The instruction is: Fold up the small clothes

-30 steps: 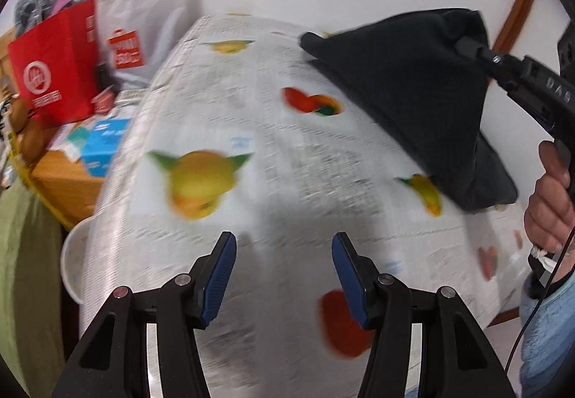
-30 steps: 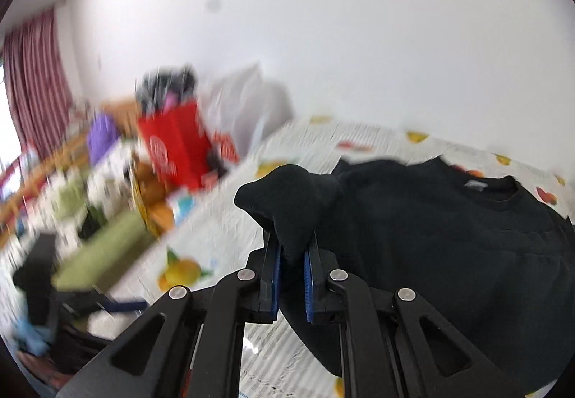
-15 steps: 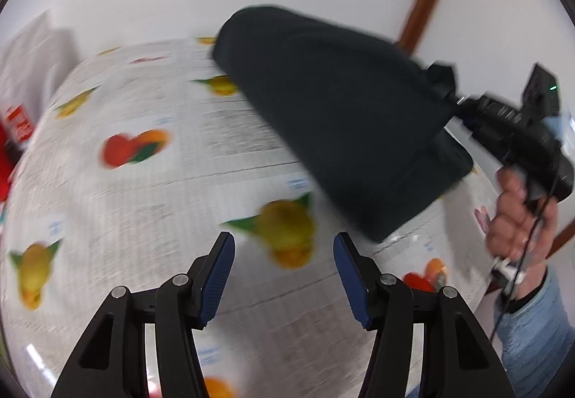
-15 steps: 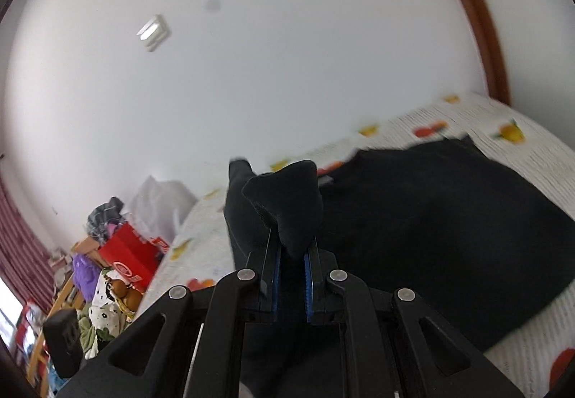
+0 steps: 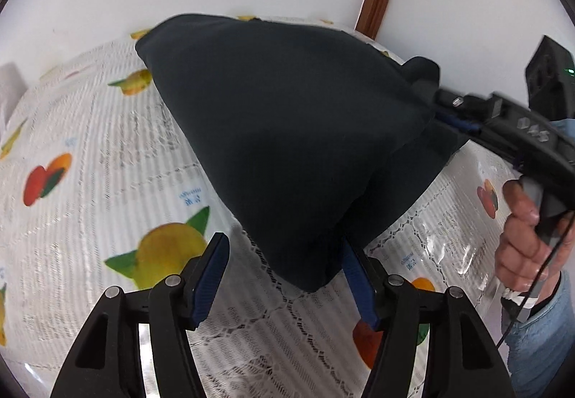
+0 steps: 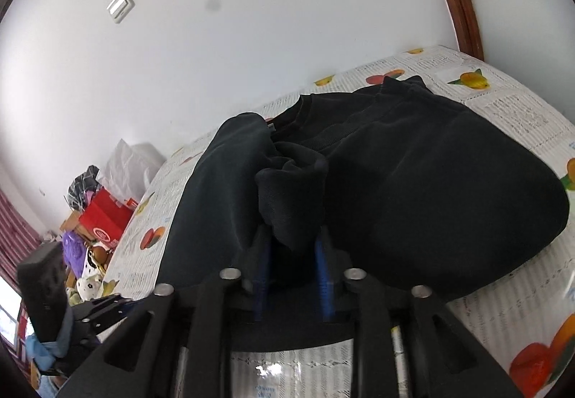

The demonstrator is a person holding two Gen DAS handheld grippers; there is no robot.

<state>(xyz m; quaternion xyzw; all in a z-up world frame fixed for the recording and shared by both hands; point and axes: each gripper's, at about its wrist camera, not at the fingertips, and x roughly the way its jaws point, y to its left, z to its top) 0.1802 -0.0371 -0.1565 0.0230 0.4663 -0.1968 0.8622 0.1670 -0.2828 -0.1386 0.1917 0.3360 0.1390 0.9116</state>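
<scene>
Both grippers are black plastic frames with silver screws and ribbed blue pads (image 5: 210,275). The right gripper (image 5: 445,112) has a thin black cable trailing off its grip, and the person's sleeve (image 5: 539,344) is light blue denim.

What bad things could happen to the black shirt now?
1. The right hand-held gripper has just been opening, and a bunched bit of the black shirt sits between its blue pads. That bit may flop down crooked and spoil the fold.
2. The left hand-held gripper is open with the shirt's near corner between its fingers. If it shuts badly, it might also pinch the fruit-print tablecloth underneath.
</scene>
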